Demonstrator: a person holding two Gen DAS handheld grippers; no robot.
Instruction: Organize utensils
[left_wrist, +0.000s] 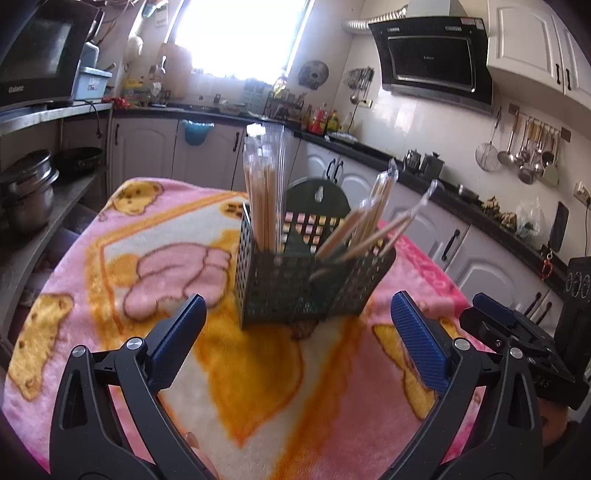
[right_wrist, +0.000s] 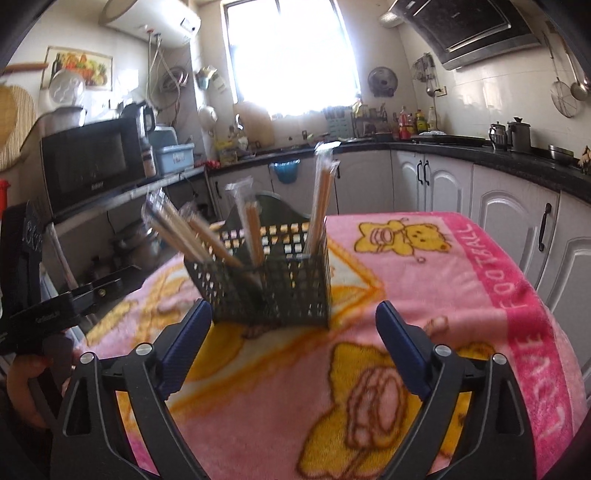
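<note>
Your left gripper (left_wrist: 299, 325) and right gripper (right_wrist: 293, 332) gaped wide, empty; chopsticks (left_wrist: 262, 206) already stood in the basket (left_wrist: 295, 288).

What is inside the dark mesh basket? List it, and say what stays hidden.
The basket holds plastic-wrapped wooden chopsticks: one bundle upright, others leaning. Their lower ends sit behind the mesh walls, and the basket floor cannot be seen.

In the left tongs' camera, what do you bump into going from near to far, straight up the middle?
Left tongs → pink bear blanket → dark mesh basket holding wrapped chopsticks → white cupboards → bright window.
</note>
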